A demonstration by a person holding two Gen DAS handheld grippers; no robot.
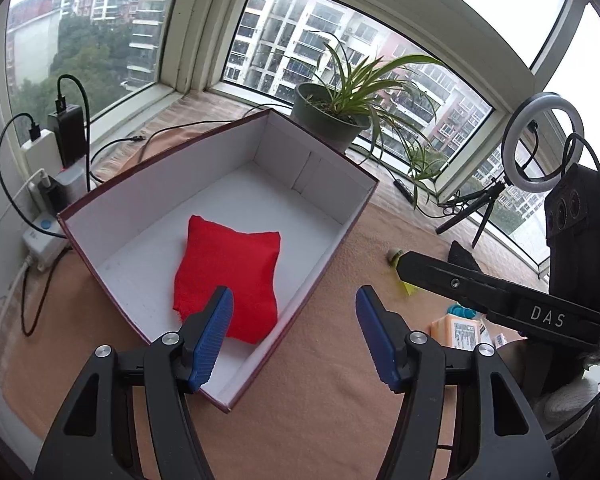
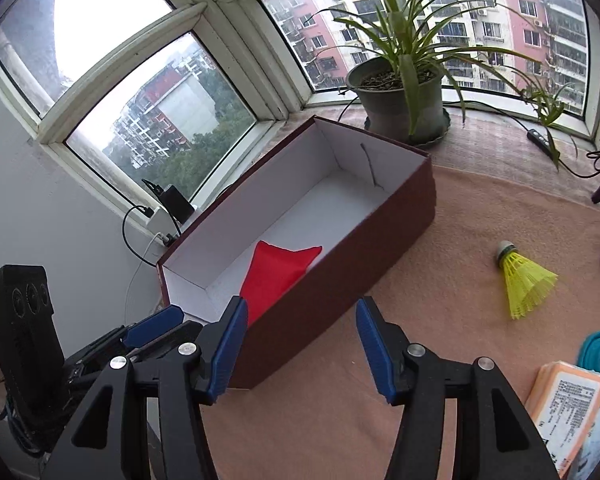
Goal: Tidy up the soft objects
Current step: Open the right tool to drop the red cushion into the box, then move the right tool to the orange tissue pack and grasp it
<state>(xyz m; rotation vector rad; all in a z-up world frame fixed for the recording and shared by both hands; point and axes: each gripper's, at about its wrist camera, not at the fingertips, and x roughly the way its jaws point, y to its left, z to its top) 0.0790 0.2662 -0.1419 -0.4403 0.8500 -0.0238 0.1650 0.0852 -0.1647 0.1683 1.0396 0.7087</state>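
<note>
I read "DAS" in pale letters on the black arm of my right tongs (image 1: 404,270). The orange packet's (image 1: 456,332) label print is too small to read.

A folded cloth (image 1: 228,280) lay in the near end of an open box (image 1: 332,184) on the table (image 1: 300,400). A potted plant (image 2: 400,88) stood behind the box at the window, with a shuttlecock (image 2: 524,280) to the box's right.
</note>
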